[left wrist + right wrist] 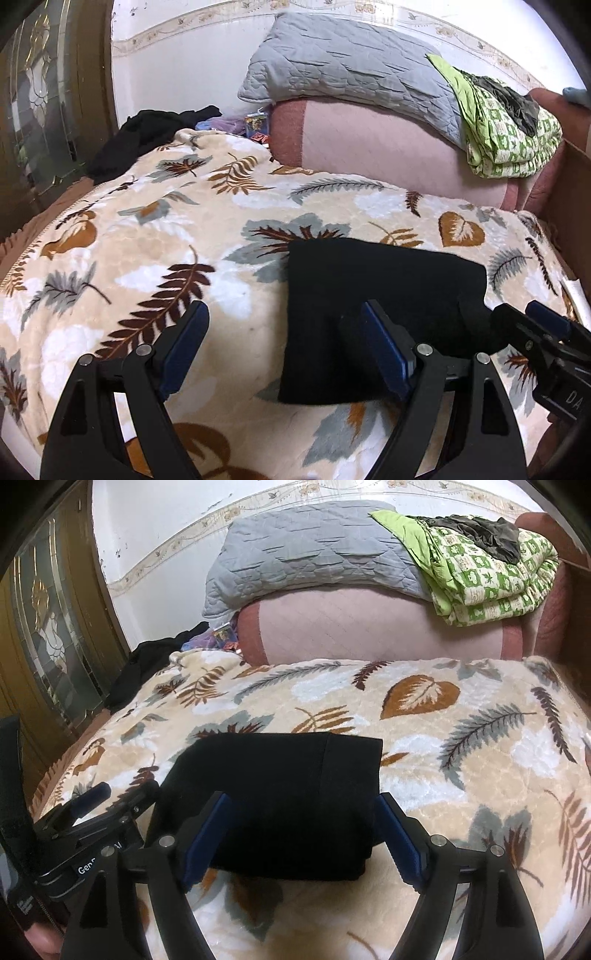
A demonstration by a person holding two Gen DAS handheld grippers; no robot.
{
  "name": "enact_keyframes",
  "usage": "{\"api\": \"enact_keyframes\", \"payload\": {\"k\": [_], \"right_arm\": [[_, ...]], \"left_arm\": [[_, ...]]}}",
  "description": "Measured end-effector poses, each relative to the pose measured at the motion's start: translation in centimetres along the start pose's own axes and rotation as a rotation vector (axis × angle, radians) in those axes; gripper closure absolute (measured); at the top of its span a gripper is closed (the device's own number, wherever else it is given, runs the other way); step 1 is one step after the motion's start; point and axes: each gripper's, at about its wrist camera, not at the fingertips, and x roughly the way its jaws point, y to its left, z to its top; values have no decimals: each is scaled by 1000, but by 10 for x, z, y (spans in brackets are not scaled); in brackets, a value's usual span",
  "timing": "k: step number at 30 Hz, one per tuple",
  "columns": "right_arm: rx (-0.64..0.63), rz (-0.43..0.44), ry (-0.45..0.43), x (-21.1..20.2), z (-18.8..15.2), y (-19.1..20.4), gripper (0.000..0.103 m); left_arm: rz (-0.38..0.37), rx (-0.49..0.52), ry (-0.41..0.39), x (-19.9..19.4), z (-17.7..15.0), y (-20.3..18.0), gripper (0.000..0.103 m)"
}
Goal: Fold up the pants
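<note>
1. Left tool (284,332) hovering with both fingers spread wide, gripping nothing; its right finger (384,347) overlapping the left part of the pants (384,295), its left finger over bare blanket (147,266).
2. Right tool (301,823) likewise gaping wide and empty, straddling the near part of the pants (280,797) in its own view; contact with the cloth not possible to confirm.
3. Pants lying as a compact black rectangle on the leaf-patterned blanket (461,760), near the front of the bed, looking already folded or nearly so.
4. Risking a snag: either pad dragging across the top layer and peeling it back, undoing the fold.
5. Risking a partial pinch: closing on only the upper layer, so lower layers sliding out and the stack skewing.
6. Risking a pinch of the plush blanket along with the cloth, since the black fabric is sinking into soft pile; lifting then pulling the bedding and shifting the bundle.
7. Risking a collision between the two tools, sitting close together at the same garment.
8. Risking confusion with other dark clothing (147,136) heaped at the far left corner, well apart from the work.
9. Staying clear of the grey pillow (351,62) and green quilt (509,129) stacked on the pink bedding (376,147) beyond.
</note>
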Motion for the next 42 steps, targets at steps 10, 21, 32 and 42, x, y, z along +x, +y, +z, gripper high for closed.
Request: {"api": "enact_keyframes", "payload": {"k": [10, 21, 32, 42], "right_arm": [[2, 0, -1, -12, -5, 2, 21], [-3, -2, 8, -12, -7, 4, 21], [-2, -1, 14, -9, -8, 4, 21], [0, 1, 23, -6, -8, 4, 21]], "left_arm": [[-11, 22, -21, -10, -6, -3, 19], [-15, 28, -29, -11, -5, -3, 19], [-23, 30, -27, -11, -4, -3, 19], [-25, 22, -23, -9, -4, -2, 19]]}}
